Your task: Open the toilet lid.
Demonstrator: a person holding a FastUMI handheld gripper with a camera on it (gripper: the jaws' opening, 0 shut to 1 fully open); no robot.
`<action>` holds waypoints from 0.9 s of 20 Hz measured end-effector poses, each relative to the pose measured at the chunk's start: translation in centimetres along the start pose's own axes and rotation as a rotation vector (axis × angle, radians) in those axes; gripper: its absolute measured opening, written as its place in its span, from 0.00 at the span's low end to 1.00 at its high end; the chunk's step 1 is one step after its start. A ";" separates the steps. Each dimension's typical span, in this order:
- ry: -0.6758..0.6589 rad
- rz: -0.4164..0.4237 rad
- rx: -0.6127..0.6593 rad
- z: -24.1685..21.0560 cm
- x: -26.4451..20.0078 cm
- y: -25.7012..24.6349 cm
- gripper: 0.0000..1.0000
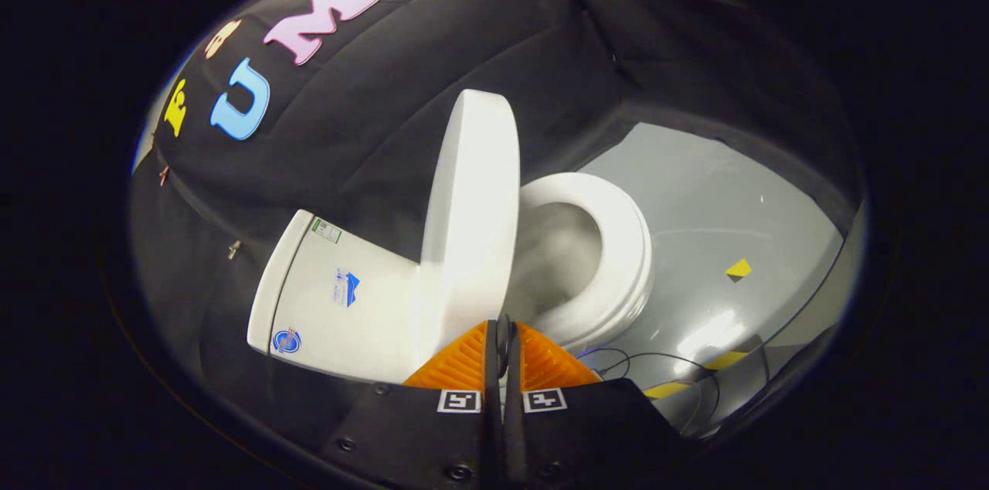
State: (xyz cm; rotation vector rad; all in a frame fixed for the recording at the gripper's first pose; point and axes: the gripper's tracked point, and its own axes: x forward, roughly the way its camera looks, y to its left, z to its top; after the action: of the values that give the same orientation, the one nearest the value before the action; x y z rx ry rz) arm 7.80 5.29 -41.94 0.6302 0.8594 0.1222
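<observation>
- The toilet lid [473, 219] stands raised, close to upright, just ahead of the fingers; its hinged end sits low by the tank [340, 297] and its free rounded end points up toward the booth wall.
- Its long axis runs from hinge to free end, roughly vertical to the toilet, with the inner face turned toward the seat [618, 243] and the open bowl [560, 258].
- The gripper [504, 343] has its fingers drawn narrow, nearly together, tips right at the lid's lower edge; whether they pinch that edge or merely rest by it I cannot tell.
- Risk, as I judge it: the lid may not be tipped fully back against the tank, so letting go early could let it fall forward and slam onto the seat.
- Pushing too hard the other way could knock the lid against the tank.
- Thin cables [657, 366] lie on the grey floor [718, 196] near the base, with yellow tape marks [739, 268] beyond.
</observation>
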 end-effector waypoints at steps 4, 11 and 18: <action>-0.048 -0.093 -0.056 0.2 -1.3 3.4 0.06; -0.124 -0.138 -0.172 -0.1 -2.9 8.9 0.06; -0.185 -0.128 -0.261 -1.3 -3.8 15.2 0.06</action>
State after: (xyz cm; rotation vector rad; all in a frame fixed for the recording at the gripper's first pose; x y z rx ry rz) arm 6.58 16.96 -31.45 0.3350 0.6886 0.0573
